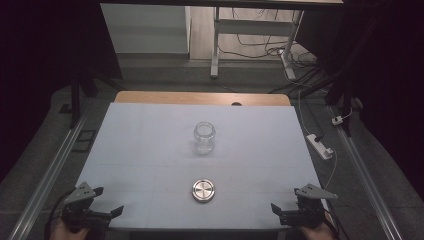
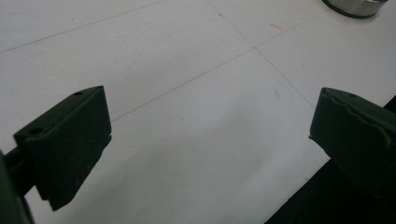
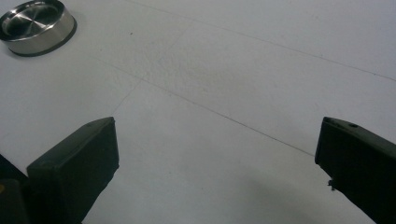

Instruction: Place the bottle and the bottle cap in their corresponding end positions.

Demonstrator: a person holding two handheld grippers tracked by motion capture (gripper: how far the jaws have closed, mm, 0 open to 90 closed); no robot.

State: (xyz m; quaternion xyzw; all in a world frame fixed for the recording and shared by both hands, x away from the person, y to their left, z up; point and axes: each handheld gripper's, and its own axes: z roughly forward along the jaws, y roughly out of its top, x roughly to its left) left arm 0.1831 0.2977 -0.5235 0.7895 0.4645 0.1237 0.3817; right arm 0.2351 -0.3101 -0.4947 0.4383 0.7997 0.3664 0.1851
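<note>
- We hold the left gripper (image 1: 102,201) and the right gripper (image 1: 285,202) at the near corners of the table (image 1: 140,140), both with jaws spread wide and empty.
- The open jar (image 1: 204,137) stands mid-table; its metal lid (image 1: 203,190) lies nearer us, apart from it.
- We judge nothing is started; capping the jar likely comes next, with one gripper pinching the lid.

**Background around the work table**

A white desk frame (image 1: 250,35) is standing beyond the table (image 1: 150,150), cables (image 1: 260,50) are trailing across the floor, and a white power strip (image 1: 320,146) is lying right of the tabletop.
</note>
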